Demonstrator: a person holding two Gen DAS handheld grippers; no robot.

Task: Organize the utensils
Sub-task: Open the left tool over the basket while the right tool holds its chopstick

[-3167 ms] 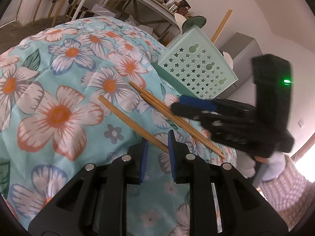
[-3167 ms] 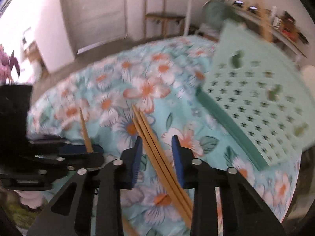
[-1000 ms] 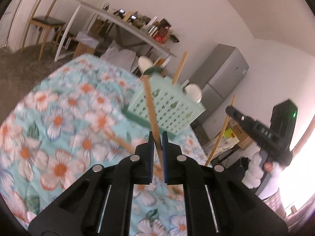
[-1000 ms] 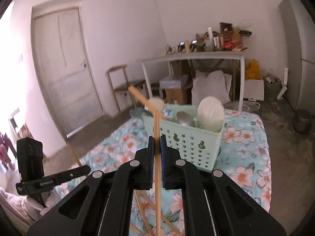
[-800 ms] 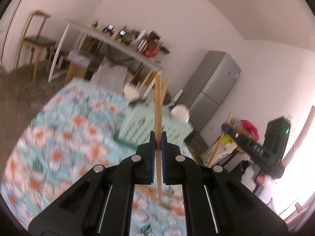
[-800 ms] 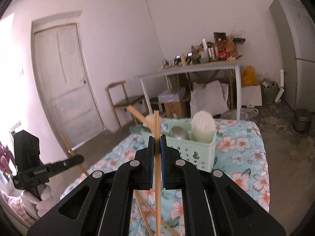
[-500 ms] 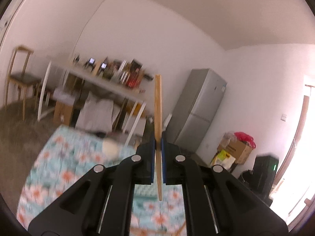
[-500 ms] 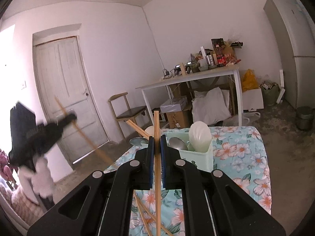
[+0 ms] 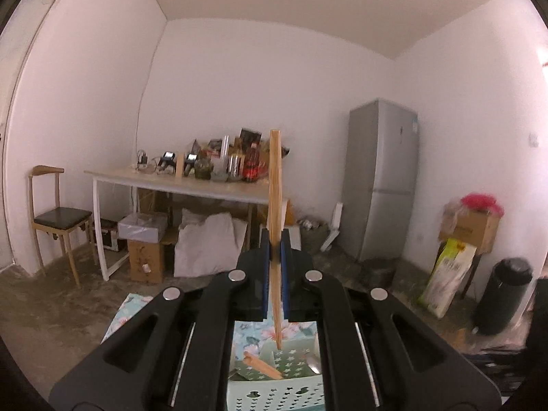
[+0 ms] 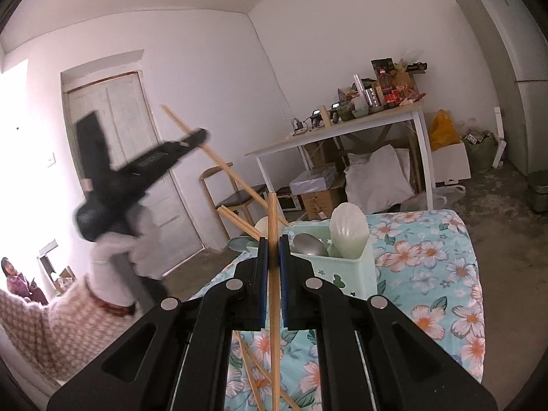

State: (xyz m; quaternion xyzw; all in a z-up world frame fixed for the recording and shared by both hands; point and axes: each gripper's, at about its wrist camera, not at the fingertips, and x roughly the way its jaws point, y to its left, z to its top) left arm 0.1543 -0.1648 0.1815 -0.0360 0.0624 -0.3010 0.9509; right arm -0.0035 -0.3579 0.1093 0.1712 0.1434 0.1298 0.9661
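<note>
Roughly midway: the mint-green utensil basket (image 10: 346, 270) at the far end of the floral bedspread (image 10: 441, 274) already holds a white ladle (image 10: 349, 231), a metal spoon (image 10: 310, 244) and a chopstick. The left gripper (image 9: 275, 253) and right gripper (image 10: 270, 253) each clamp one chopstick (image 9: 275, 191) upright, the left above the basket. Several loose chopsticks (image 10: 255, 382) lie near on the bedspread.
</note>
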